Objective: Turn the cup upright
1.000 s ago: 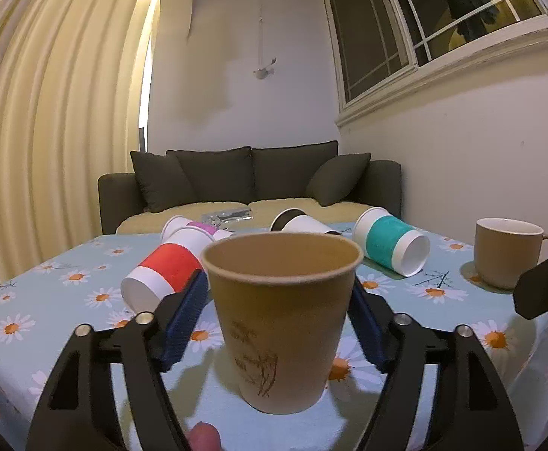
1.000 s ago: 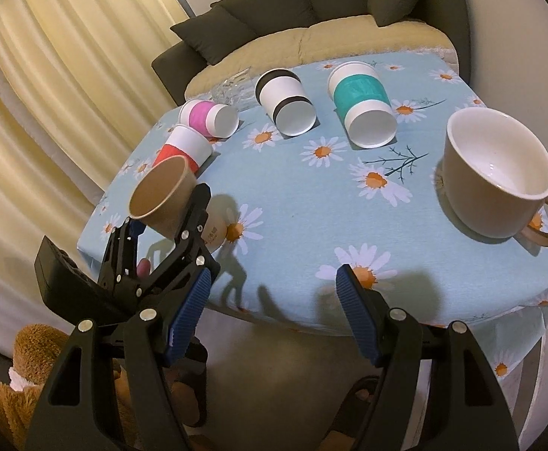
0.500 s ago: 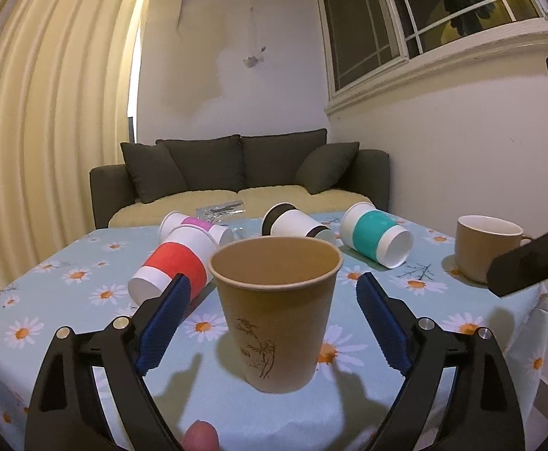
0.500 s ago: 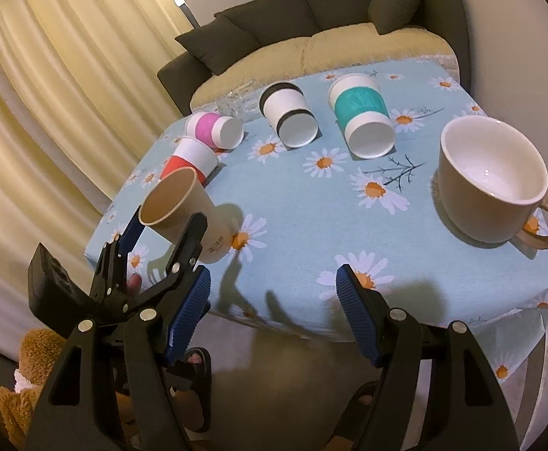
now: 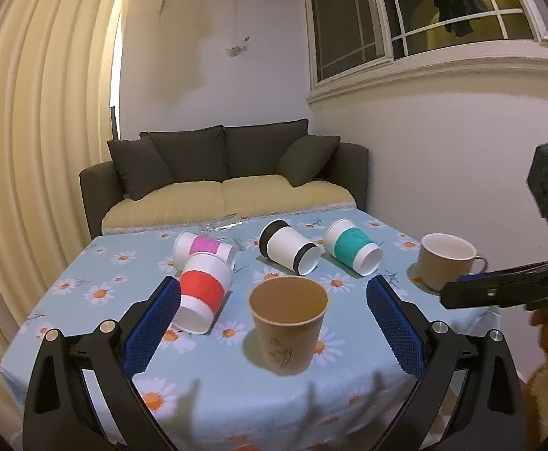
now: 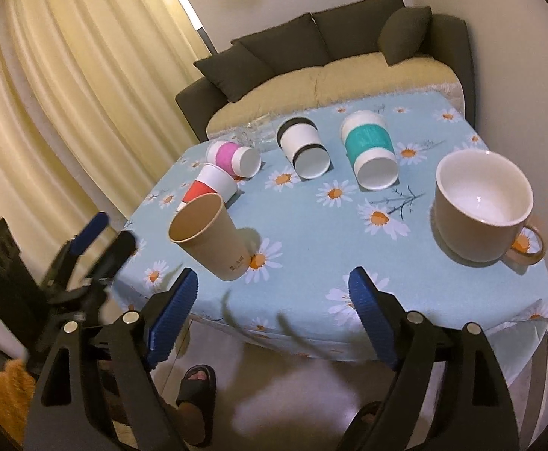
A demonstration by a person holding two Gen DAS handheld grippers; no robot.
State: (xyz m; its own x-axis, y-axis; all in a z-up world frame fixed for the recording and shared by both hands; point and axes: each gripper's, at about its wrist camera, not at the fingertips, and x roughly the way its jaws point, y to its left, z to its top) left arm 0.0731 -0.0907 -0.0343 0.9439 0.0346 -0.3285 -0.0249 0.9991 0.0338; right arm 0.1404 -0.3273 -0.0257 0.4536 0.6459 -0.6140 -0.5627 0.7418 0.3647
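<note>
Brown paper cup (image 5: 288, 325), upright, mouth up, on the daisy-print table (image 5: 86, 285) near its front edge, apart from both grippers. Left gripper (image 5: 274, 327): jaws spread wide, empty, the cup standing free beyond them; right gripper (image 6: 274, 315): jaws likewise wide apart, holding nothing, poised off the table edge. Also on the table: red-banded cup (image 5: 202, 297), pink-banded cup (image 5: 203, 250), black-banded cup (image 5: 288, 251) and teal-banded cup (image 5: 353, 251), all on their sides; beige mug (image 6: 480, 203) upright at the right.

Counted beyond the tongs: one upright brown paper cup (image 5: 288, 329), four toppled banded cups (image 5: 352, 247), one mug (image 5: 447, 261).
</note>
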